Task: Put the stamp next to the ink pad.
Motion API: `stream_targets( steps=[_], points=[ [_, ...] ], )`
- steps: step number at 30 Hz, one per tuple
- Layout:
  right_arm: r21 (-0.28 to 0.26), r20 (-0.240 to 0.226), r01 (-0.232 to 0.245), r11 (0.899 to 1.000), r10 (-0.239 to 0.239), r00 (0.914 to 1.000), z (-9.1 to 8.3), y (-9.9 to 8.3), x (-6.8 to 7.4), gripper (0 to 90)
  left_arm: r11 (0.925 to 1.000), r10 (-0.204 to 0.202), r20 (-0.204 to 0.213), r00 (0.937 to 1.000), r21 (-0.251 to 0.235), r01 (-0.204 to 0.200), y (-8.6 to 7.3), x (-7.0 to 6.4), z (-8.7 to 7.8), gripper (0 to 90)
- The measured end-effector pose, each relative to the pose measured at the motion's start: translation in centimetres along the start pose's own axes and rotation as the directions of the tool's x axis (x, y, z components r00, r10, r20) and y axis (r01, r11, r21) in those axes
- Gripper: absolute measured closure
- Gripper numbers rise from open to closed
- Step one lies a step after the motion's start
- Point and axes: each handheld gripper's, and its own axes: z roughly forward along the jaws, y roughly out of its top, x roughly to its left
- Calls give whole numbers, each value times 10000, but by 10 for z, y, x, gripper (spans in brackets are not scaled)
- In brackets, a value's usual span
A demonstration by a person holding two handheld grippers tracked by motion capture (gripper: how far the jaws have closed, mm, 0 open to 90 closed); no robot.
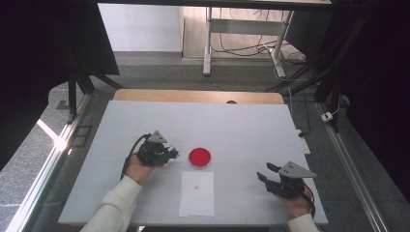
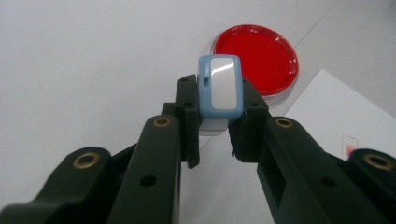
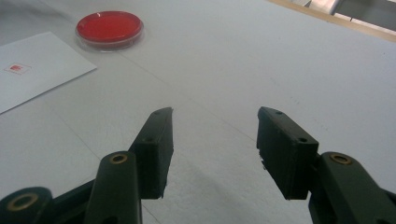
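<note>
So on the white tabletop [image 1: 241, 125] there's one red round dish [image 1: 199, 157], one white sheet of paper [image 1: 197, 194] with a tiny red mark on it, and one little blue-and-white block [image 2: 219, 91]. The left tongs [image 2: 217, 128] are pinching that block, holding it up just short of the dish. The right tongs [image 3: 215, 144] are spread wide with nothing between them, resting well apart from the dish near the tabletop's right edge. From above the block is too small to make out, and its lower part sits hidden between the jaws
</note>
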Motion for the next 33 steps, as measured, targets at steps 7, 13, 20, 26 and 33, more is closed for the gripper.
stream_targets(
  steps=[7, 13, 20, 26, 33],
  points=[
    [123, 54, 7, 9999, -8, 10000, 2, 0, 0, 452, 9971, 314, -180, 9993, 700, -300, 2, -1, 19, 751],
    [186, 109, 2, 9998, -4, 9999, 2, -1, 0, 449, 9952, 258, -160, 9995, 947, -241, 2, 0, 28, 750],
    [219, 155, -24, 9998, 21, 9999, 3, -1, 0, 448, 9947, 327, -175, 9993, 981, -309, 2, 0, 31, 746],
    [192, 145, -16, 9998, 13, 9999, 2, -1, 0, 447, 9953, 377, -252, 9990, 897, -353, 3, -2, 31, 676],
    [202, 132, -25, 9998, 23, 9999, 2, -1, 0, 445, 9988, 376, -542, 9978, 319, -359, 0, -8, 15, 340]
  ],
)
